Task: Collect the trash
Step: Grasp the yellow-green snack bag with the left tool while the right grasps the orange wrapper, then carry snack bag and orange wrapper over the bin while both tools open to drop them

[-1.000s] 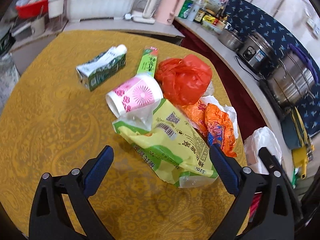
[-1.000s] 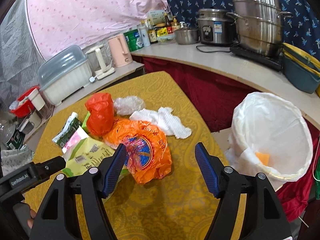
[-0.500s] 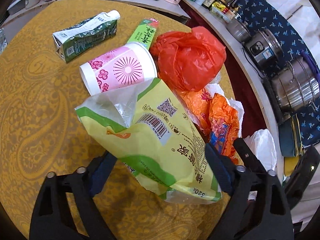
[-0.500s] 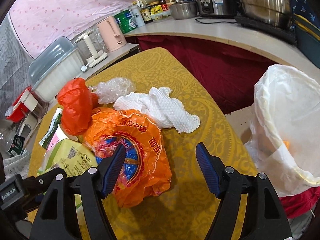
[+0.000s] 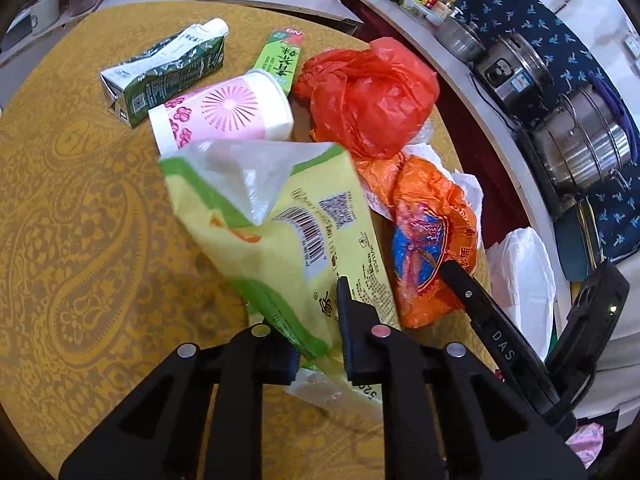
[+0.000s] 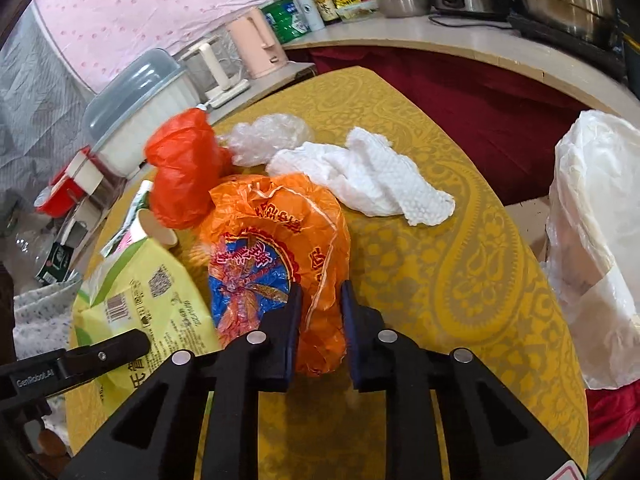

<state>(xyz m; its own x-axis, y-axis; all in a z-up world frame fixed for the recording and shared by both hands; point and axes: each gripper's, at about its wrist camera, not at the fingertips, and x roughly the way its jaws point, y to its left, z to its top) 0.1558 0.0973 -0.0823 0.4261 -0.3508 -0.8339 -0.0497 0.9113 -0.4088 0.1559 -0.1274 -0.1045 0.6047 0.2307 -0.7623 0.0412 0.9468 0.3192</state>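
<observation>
At far left, ahead of the left gripper (image 5: 316, 320), lie a green carton (image 5: 164, 72) and a pink paper cup (image 5: 224, 116), both loose on the yellow table (image 5: 80, 220). The left gripper's jaws have just been closing and now pinch the near end of the yellow-green snack bag (image 5: 280, 232), whose open end rises toward the cup.

Just to its right, the right gripper (image 6: 318, 320) has likewise been closing and now clamps the orange plastic bag (image 6: 276, 240). Beyond it sit a red plastic bag (image 6: 184, 172), a clear plastic wad (image 6: 268, 136) and a white paper towel (image 6: 360, 176). Off its right side, past the table edge, stands the white-lined bin (image 6: 596, 240).

Both of the 2 grips catch only thin film, so either bag could slide out on lifting. The orange bag lies against its neighbours; a lift may drag them off the table.
</observation>
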